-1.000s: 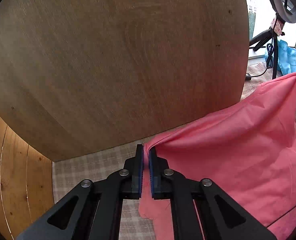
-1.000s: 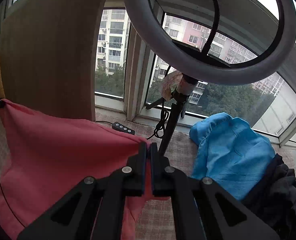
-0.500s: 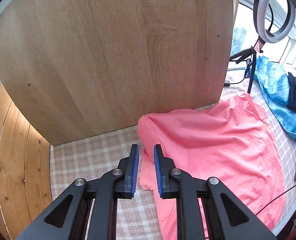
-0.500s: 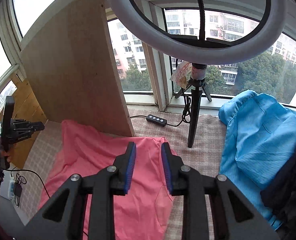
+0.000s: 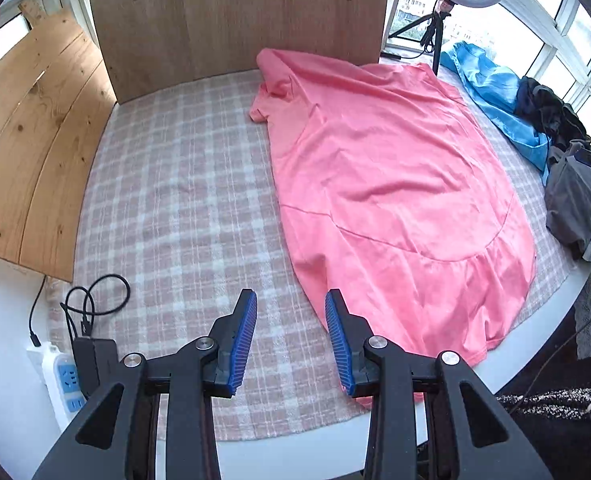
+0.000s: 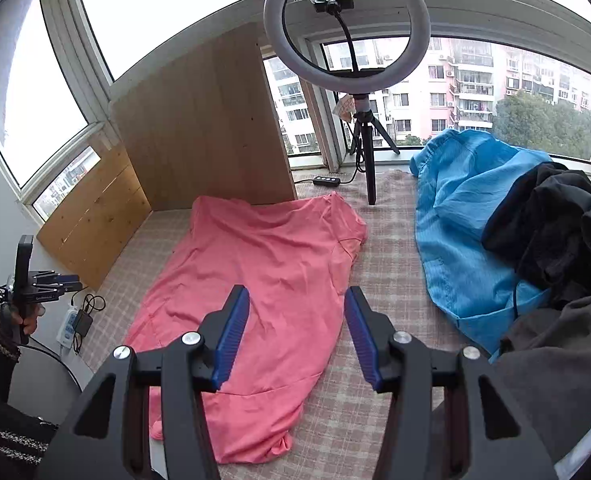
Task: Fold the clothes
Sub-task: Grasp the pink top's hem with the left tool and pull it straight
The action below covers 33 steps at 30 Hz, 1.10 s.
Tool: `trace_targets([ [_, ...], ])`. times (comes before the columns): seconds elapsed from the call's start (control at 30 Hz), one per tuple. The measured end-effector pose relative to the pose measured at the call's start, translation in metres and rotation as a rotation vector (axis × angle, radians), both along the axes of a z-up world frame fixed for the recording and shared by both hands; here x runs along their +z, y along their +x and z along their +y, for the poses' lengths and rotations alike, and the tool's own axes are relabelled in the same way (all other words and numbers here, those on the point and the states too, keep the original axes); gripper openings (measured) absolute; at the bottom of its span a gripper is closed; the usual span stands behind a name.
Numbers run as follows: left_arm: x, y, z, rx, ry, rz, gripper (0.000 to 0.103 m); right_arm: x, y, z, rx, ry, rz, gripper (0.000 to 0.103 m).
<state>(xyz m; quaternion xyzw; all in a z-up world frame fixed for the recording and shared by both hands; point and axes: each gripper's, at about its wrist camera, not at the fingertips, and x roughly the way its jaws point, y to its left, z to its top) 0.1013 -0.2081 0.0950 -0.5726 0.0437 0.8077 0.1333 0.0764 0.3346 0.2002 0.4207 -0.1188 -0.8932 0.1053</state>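
1. With both tools lifted off the cloth, we see the left gripper [image 5: 291, 336] at the bottom centre of its frame, its blue pads spread wide and holding nothing, over the checked table cover [image 5: 167, 184].
2. In the right wrist view the right gripper [image 6: 297, 334] sits at lower centre, its jaws likewise spread and empty, hanging above the lower part of the garment.
3. The pink garment [image 5: 391, 184] lies spread nearly flat on the cover, filling the centre and right of the left view; its top end reaches the foot of the upright wooden board [image 5: 235, 16] at the upper middle, and its wide hem comes close to the table edge at lower right.
4. We judge it thin, light and limp: it will drape and wrinkle, not hold shape, so a shallow pinch on an edge should carry it.
5. We would take hold at the hem corners or along one long side seam, one gripper at each end, to fold it over evenly.
6. A blue garment [image 6: 467, 216] and dark clothes [image 6: 555, 228] lie piled at the right, well apart from the grippers.
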Motion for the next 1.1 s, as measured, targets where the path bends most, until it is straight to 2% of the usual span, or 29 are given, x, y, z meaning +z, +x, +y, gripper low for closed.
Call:
trace_targets([
  [0.07, -0.024, 0.020, 0.006, 0.001, 0.005, -0.058, 0.034, -0.049, 0.009, -0.004, -0.027, -0.009, -0.114, 0.049],
  [0.17, -0.045, 0.036, 0.014, 0.007, 0.043, -0.109, 0.034, -0.103, 0.023, -0.019, -0.021, -0.001, -0.225, 0.049],
  [0.33, -0.064, 0.040, 0.033, -0.017, 0.082, -0.164, 0.034, -0.147, 0.044, -0.043, 0.047, -0.004, -0.311, 0.049],
  [0.43, -0.069, 0.041, 0.046, -0.050, 0.068, -0.182, 0.033, -0.156, 0.049, -0.054, 0.076, 0.020, -0.318, 0.049],
  [0.5, -0.070, 0.041, 0.052, -0.070, 0.061, -0.186, 0.019, -0.160, 0.050, -0.059, 0.091, 0.032, -0.315, 0.049],
  [0.53, -0.069, 0.041, 0.053, -0.072, 0.064, -0.187, 0.005, -0.162, 0.050, -0.061, 0.099, 0.048, -0.315, 0.049],
  [0.57, -0.068, 0.041, 0.054, -0.072, 0.068, -0.187, 0.002, -0.165, 0.050, -0.062, 0.105, 0.059, -0.317, 0.049],
  [0.7, -0.055, 0.038, 0.044, -0.038, 0.082, -0.155, 0.002, -0.175, 0.053, -0.058, 0.125, 0.001, -0.315, 0.047],
  [0.87, -0.036, 0.034, 0.026, 0.007, 0.083, -0.117, 0.002, -0.174, 0.066, -0.045, 0.128, -0.031, -0.260, 0.045],
  [0.93, -0.030, 0.032, 0.020, 0.023, 0.079, -0.109, 0.002, -0.173, 0.069, -0.038, 0.112, -0.022, -0.249, 0.038],
  [0.97, -0.028, 0.030, 0.019, 0.028, 0.084, -0.110, 0.002, -0.174, 0.069, -0.037, 0.111, -0.008, -0.249, 0.030],
  [1.0, -0.026, 0.029, 0.018, 0.029, 0.084, -0.108, 0.002, -0.174, 0.068, -0.037, 0.113, 0.012, -0.253, 0.027],
  [1.1, -0.022, 0.029, 0.018, 0.025, 0.084, -0.100, 0.002, -0.175, 0.062, -0.044, 0.138, 0.065, -0.251, 0.027],
])
